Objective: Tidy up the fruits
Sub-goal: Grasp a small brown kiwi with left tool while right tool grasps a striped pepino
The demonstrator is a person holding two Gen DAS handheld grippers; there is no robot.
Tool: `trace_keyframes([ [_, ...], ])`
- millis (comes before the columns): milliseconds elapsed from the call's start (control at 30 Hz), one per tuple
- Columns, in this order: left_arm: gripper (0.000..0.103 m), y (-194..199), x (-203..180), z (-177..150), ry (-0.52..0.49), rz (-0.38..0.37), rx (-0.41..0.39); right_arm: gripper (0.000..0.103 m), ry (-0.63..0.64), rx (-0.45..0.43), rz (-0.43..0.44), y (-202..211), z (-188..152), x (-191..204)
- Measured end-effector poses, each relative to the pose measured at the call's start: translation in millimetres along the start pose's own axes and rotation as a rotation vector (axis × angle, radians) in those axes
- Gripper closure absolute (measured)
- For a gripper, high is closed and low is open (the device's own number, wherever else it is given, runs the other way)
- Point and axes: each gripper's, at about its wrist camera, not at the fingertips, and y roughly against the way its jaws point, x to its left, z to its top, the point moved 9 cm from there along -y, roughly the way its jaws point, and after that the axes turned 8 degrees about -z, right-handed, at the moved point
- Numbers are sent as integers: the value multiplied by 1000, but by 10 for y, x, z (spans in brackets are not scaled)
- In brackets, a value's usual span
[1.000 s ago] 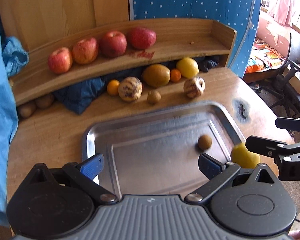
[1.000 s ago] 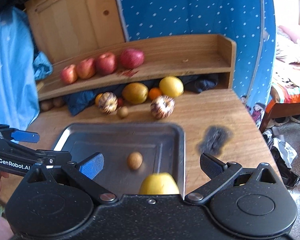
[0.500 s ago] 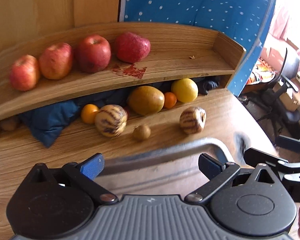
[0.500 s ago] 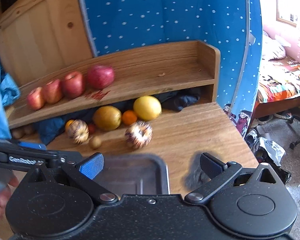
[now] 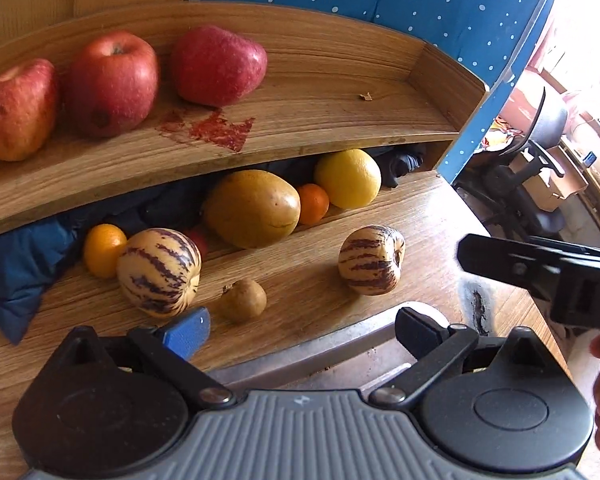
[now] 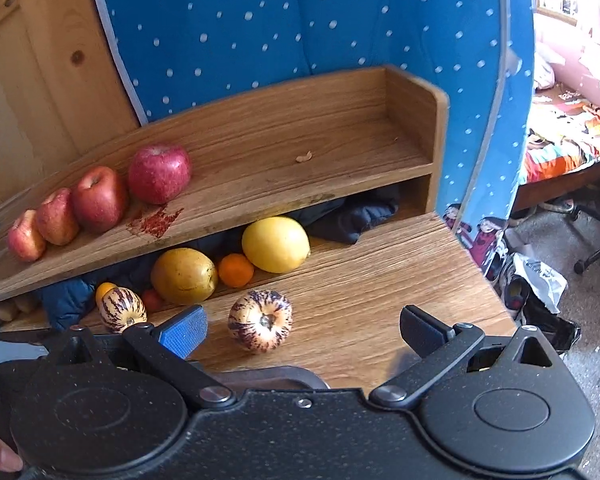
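Observation:
My left gripper (image 5: pixel 302 326) is open and empty above the far rim of the metal tray (image 5: pixel 320 354). Just ahead of its blue pad lies a small brown fruit (image 5: pixel 244 300), with a striped melon (image 5: pixel 159 272) to the left and another (image 5: pixel 371 259) to the right. My right gripper (image 6: pixel 302 330) is also open and empty, and that second striped melon (image 6: pixel 260 319) lies just beyond its fingers. Under the shelf sit a brownish mango (image 5: pixel 252 208), an orange (image 5: pixel 313 203) and a yellow citrus (image 5: pixel 348 178). Several red apples (image 5: pixel 112 82) line the shelf.
A dark blue cloth (image 5: pixel 16 272) is stuffed under the wooden shelf (image 5: pixel 340 92), with a small orange (image 5: pixel 104 250) against it. The right gripper's finger (image 5: pixel 540 268) reaches in at the left view's right edge. The table edge (image 6: pixel 496 300) drops to a cluttered floor on the right.
Both grippers have moved forward toward the shelf. The tray's inside, with its small brown fruit and yellow fruit, has slipped out of view beneath them. Both stay open.

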Motion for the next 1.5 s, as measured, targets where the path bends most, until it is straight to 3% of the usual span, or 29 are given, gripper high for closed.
trace_keyframes([
  [200, 13, -53, 76, 82, 32, -23, -30, 7, -24, 74, 28, -246, -45, 134],
  [267, 21, -71, 88, 102, 32, -33, -34, 10, -16, 91, 35, -313, -49, 180],
  [500, 36, -94, 205, 137, 41, 3, -49, 24, 9, 144, 44, -550, -46, 294],
  [733, 52, -181, 312, 74, 54, 51, -6, 29, 35, 179, 45, -678, -112, 378],
  [1300, 58, -274, 265, 132, -12, 65, -10, 49, -3, 196, 67, -792, -149, 381],
  [1400, 71, -292, 248, 131, -32, 69, -9, 49, -10, 188, 69, -784, -151, 377],
  [1500, 73, -289, 244, 130, -35, 65, -10, 49, -13, 181, 67, -765, -161, 375],
])
